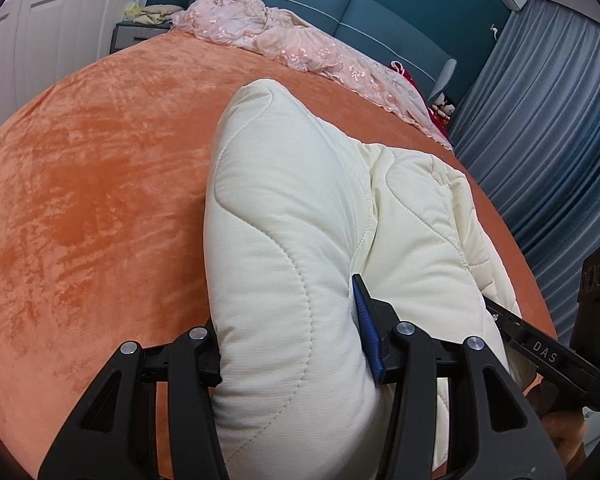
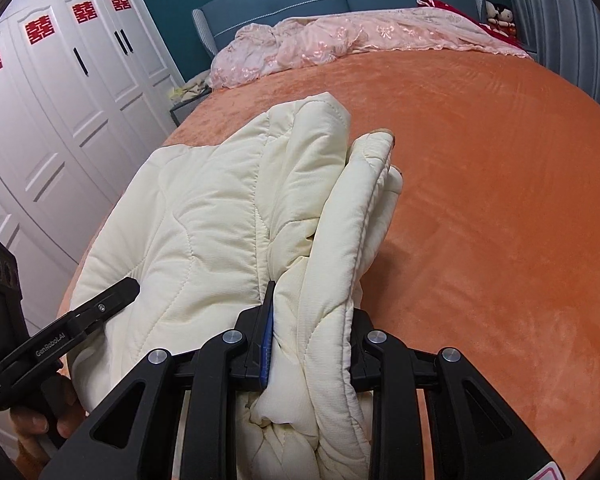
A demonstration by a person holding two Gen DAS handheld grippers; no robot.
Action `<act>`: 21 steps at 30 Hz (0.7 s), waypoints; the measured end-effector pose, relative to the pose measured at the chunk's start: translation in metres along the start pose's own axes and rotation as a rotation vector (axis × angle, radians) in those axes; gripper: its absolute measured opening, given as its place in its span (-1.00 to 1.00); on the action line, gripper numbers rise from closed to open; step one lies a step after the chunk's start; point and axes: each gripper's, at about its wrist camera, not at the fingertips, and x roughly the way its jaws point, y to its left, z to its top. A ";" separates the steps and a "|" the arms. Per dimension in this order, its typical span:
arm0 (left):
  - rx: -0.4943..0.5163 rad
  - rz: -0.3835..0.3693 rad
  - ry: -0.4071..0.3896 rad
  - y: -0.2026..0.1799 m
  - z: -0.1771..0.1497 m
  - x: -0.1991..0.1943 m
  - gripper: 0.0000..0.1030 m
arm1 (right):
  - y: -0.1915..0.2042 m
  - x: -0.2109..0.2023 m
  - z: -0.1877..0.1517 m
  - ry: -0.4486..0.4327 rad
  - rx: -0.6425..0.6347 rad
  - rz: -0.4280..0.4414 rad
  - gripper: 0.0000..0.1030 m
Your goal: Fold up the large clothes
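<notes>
Cream quilted garment (image 1: 284,240) in both tongs

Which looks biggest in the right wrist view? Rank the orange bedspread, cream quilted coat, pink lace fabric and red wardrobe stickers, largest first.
1. Orange bedspread.
2. Cream quilted coat, though nearness to the camera enlarges it.
3. Pink lace fabric, far off, so likely larger than it looks.
4. Red wardrobe stickers, each small.
</notes>
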 end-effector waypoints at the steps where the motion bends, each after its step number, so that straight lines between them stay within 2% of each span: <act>1: -0.007 0.003 0.007 0.004 -0.002 0.005 -0.09 | 0.000 0.005 -0.002 0.008 0.000 -0.002 -0.51; 6: -0.052 0.001 0.018 0.025 -0.014 0.020 -0.01 | -0.001 0.027 -0.007 0.033 -0.011 -0.006 -0.47; 8: -0.068 -0.002 0.019 0.032 -0.019 0.025 0.06 | -0.003 0.035 -0.010 0.048 -0.015 -0.011 -0.38; 10: -0.086 -0.004 0.020 0.037 -0.022 0.027 0.17 | -0.011 0.039 -0.013 0.060 0.006 -0.003 -0.19; 12: -0.094 0.017 0.022 0.038 -0.024 0.024 0.27 | -0.018 0.035 -0.014 0.076 0.047 0.018 -0.15; 14: -0.075 0.053 0.031 0.033 -0.022 0.014 0.30 | -0.024 0.025 -0.013 0.096 0.082 0.025 -0.13; 16: -0.045 0.109 0.031 0.026 -0.017 0.001 0.30 | -0.026 0.004 -0.011 0.083 0.094 -0.004 -0.10; 19: 0.050 0.254 -0.010 0.003 -0.010 -0.030 0.26 | -0.020 -0.039 -0.008 -0.020 0.050 -0.083 -0.07; 20: 0.089 0.280 -0.023 -0.007 -0.008 -0.039 0.26 | -0.014 -0.053 -0.007 -0.047 0.025 -0.091 -0.08; 21: 0.135 0.306 -0.030 -0.020 -0.006 -0.046 0.19 | -0.008 -0.061 -0.004 -0.057 0.002 -0.085 -0.25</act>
